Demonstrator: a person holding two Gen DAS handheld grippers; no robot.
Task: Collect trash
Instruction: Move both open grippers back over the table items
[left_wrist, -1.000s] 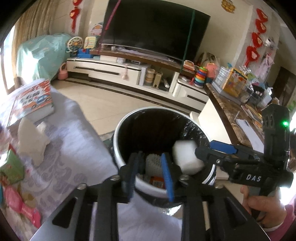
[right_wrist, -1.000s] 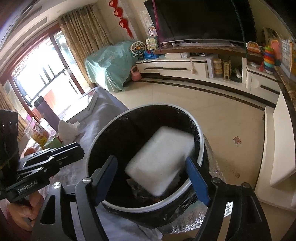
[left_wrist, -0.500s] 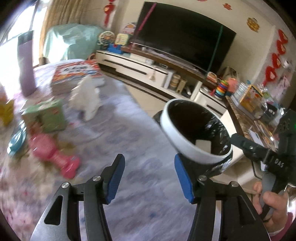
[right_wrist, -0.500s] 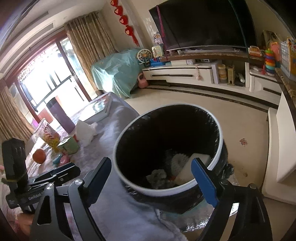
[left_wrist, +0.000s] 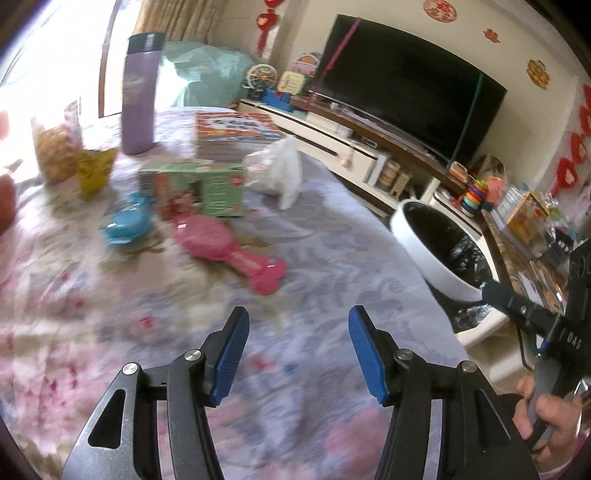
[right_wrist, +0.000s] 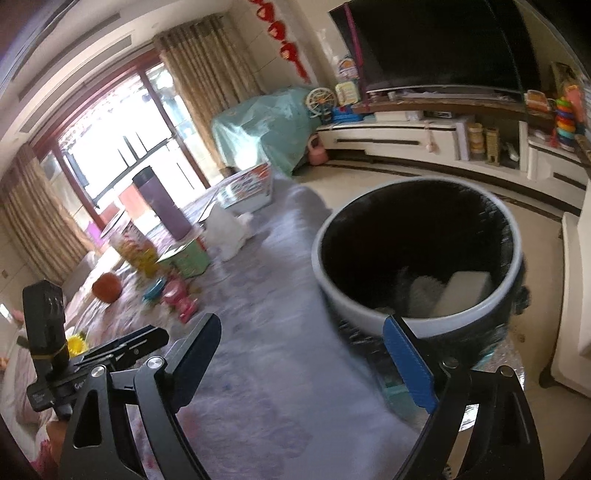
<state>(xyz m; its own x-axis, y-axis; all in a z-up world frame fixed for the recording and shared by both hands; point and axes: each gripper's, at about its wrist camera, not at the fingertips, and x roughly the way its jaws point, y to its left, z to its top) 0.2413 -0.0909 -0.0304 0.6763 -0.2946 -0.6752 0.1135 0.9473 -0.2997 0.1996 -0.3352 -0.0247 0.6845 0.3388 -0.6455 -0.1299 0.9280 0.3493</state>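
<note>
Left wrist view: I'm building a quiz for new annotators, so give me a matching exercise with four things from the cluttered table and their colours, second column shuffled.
Things:
1. tall bottle
2. hairbrush
3. crumpled tissue
4. small dish

Colours:
a. white
b. blue
c. purple
d. pink

Pairs: 1-c, 2-d, 3-a, 4-b
</note>
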